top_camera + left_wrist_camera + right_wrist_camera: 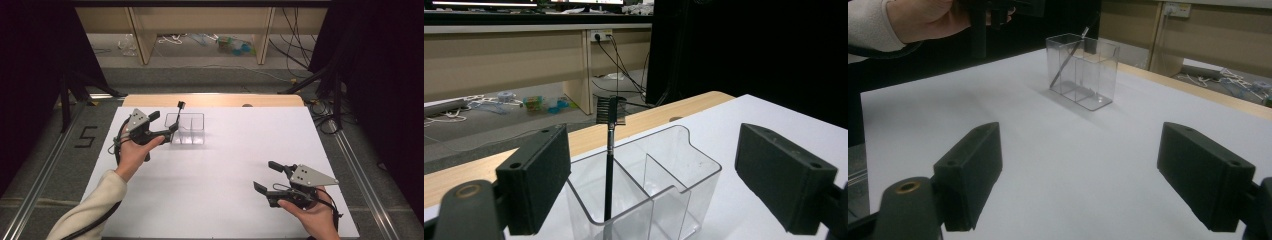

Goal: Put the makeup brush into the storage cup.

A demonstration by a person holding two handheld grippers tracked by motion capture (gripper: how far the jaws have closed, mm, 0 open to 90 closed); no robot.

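A clear plastic container (192, 131) with divided compartments stands on the white table at the back left. A thin black brush (180, 107) stands upright in its left compartment, head above the rim. My left gripper (165, 121) is open just left of the container, touching nothing. In the left gripper view the brush (609, 150) and container (674, 175) sit just beyond my open left gripper (661, 182). My right gripper (267, 176) is open near the front right with nothing in it. In the right gripper view the open right gripper (1088, 182) faces the far container (1088, 75).
The white table sheet (225, 165) ends in a wooden strip (210, 100) at the far edge. Beyond it are wooden bench legs (142, 40), cables and clutter on the floor. Black curtains flank both sides. A "5" mark (86, 136) is on the floor at left.
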